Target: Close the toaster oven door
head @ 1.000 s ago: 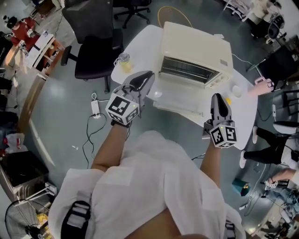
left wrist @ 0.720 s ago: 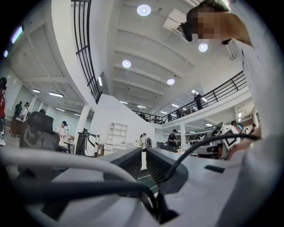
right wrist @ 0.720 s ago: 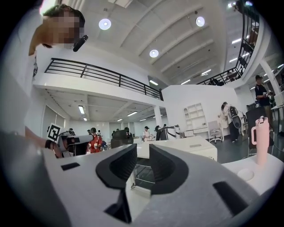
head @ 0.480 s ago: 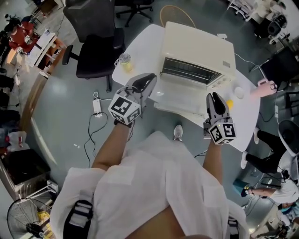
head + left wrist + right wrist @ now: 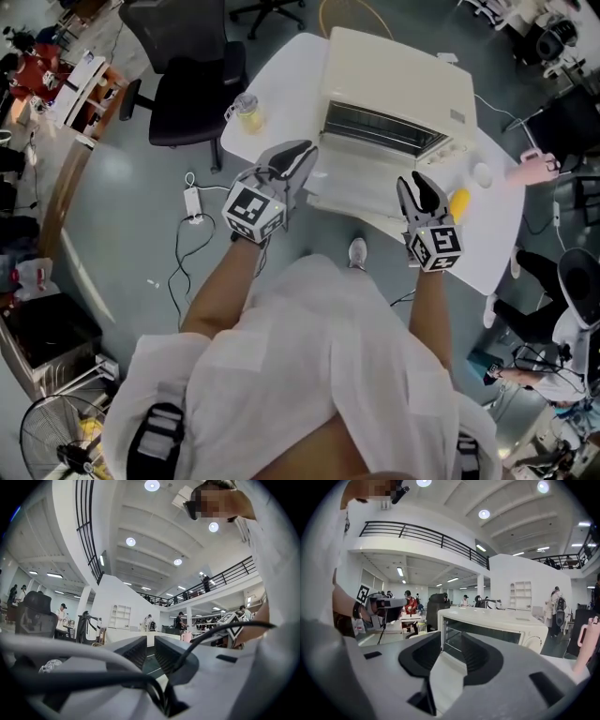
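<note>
Room: big open hall, grey floor (image 5: 122,234), desks and people round the edges; a white table (image 5: 281,84) stands in front of the person.
Oven: cream toaster oven (image 5: 398,80) sits on the far half of the table, mouth facing the person.
Door: oven door (image 5: 356,192) is dropped fully open and lies roughly flat over the tabletop, front edge nearest the person. The cavity is exposed, with a wire rack visible inside.
Right gripper: right gripper (image 5: 411,183) is at the door's front right corner, aimed at the oven and tipped slightly down. Its jaws have just been opening and now stand spread, pads pressing on nothing. Its own view shows the door panel and cavity through the gap.
Left gripper: left gripper (image 5: 298,155) is at the door's front left corner, held level. Fingers are a narrow gap apart with nothing between them. Can't tell whether it touches the door.
Right of oven: yellow item (image 5: 458,202) on the table just beside the right gripper; pink object (image 5: 530,167) near the table's far right edge.
Left of oven: small jar (image 5: 248,112) with yellowish contents near the table's left edge.
Off table: black office chair (image 5: 192,84) left of the table; white power strip (image 5: 193,200) with cables on the floor below it.
</note>
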Motion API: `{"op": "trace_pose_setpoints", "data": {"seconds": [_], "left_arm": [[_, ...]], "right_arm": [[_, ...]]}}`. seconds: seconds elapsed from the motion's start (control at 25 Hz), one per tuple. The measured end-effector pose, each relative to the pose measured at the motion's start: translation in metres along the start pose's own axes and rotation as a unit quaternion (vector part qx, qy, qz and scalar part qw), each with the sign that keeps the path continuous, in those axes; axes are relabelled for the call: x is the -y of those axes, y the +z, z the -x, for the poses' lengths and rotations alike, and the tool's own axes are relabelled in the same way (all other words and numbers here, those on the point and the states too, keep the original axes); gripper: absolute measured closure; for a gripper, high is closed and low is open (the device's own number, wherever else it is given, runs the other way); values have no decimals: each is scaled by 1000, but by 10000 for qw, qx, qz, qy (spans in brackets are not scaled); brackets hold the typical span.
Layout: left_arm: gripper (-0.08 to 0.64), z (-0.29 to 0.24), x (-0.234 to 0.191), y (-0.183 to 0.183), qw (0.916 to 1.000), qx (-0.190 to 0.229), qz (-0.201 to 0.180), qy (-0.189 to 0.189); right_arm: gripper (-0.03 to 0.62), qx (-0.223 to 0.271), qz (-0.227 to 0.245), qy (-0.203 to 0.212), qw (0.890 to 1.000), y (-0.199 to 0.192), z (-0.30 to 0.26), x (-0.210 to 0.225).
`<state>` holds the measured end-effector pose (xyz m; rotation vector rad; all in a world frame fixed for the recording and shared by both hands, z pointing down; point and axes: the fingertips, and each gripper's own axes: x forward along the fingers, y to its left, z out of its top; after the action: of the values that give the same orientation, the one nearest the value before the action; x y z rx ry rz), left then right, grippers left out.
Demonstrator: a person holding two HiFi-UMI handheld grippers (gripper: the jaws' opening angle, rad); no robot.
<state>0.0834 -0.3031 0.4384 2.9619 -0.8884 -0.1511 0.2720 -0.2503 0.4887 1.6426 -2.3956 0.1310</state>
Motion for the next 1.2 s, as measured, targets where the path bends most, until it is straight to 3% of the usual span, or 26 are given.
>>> {"op": "trace_pose_setpoints", "data": {"seconds": [0.28, 0.44, 0.8, 1.2], "left_arm": [[538, 3, -7, -24, 9997, -168, -84, 125], [537, 2, -11, -31, 9994, -220, -178, 187], [538, 0, -14, -44, 9984, -302, -310, 352], [538, 5, -15, -50, 9980, -279, -272, 506]], "right_arm": [[425, -606, 653, 292, 9956, -27, -18, -19], [418, -986, 1227, 431, 9866, -40, -29, -26], [394, -2047, 2555, 862, 9410, -86, -44, -51], [367, -2945, 3318, 1319, 8865, -150, -51, -75]]}}
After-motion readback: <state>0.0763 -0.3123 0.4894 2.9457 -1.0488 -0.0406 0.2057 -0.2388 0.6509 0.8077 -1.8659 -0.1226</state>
